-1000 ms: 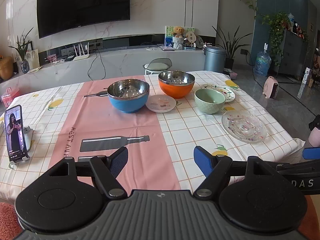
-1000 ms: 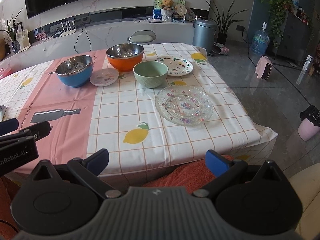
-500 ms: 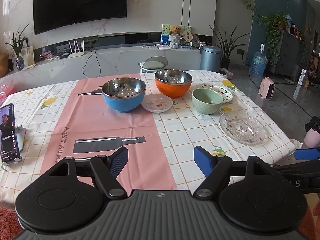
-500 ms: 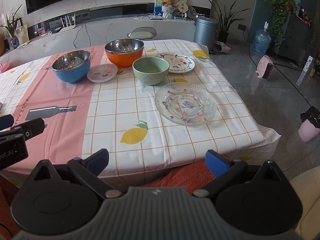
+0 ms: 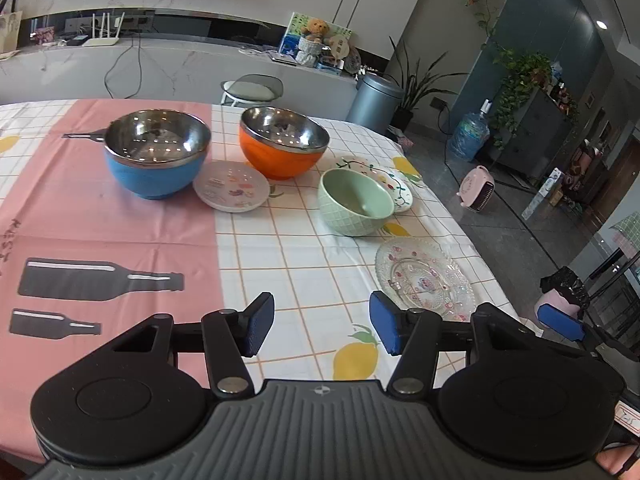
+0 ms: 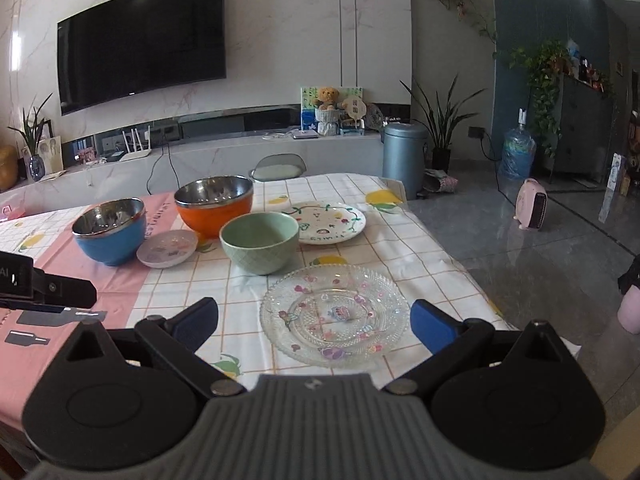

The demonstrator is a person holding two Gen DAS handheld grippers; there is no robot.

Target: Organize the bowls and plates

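On the table stand a blue steel-lined bowl [image 5: 157,160], an orange steel-lined bowl [image 5: 283,142], a green ceramic bowl [image 5: 354,201], a small pink saucer [image 5: 231,191], a white painted plate [image 5: 400,192] and a clear glass plate [image 5: 425,278]. My left gripper [image 5: 322,330] is open and empty above the near cloth. My right gripper [image 6: 314,322] is open and empty, its fingers on either side of the glass plate [image 6: 334,314] and above it. The green bowl [image 6: 259,242] sits just behind that plate.
The table's right edge [image 6: 460,264] drops to a grey tiled floor. A chair [image 6: 280,166] stands behind the table. A pink heater [image 6: 531,209] and a grey bin [image 6: 404,154] stand on the floor. The left gripper's body shows in the right wrist view [image 6: 44,286].
Both grippers have moved forward over the table. The left one swung right toward the bowls and the right one came low over the glass plate. Both stayed open.
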